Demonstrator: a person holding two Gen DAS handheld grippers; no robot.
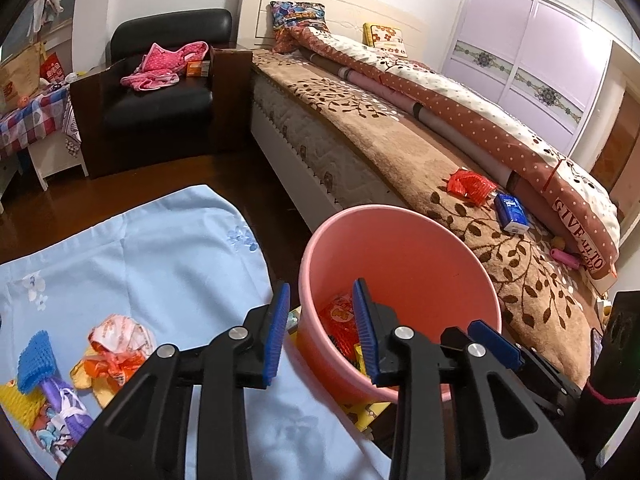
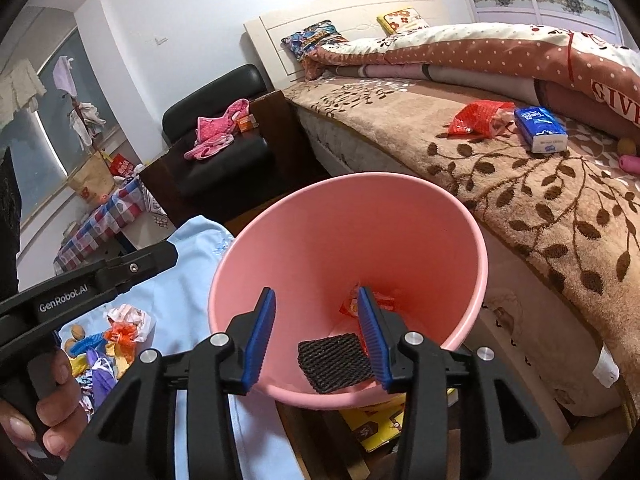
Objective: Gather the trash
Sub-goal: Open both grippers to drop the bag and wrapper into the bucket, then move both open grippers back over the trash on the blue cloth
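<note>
A wide bed with a brown leaf-patterned blanket (image 2: 540,200) fills the room's right side. Beside it the round pink plastic bucket (image 1: 400,240) holds wrappers and black foam netting (image 2: 334,362). Crumpled wrappers (image 1: 120,344) lie on pale blue cloth (image 1: 160,248). The left gripper (image 1: 320,332) and right gripper (image 2: 316,340) gape empty above the bucket.

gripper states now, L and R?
Left gripper: open, holding nothing, at the pink bucket rim.
Right gripper: open, holding nothing, above the bucket.
</note>
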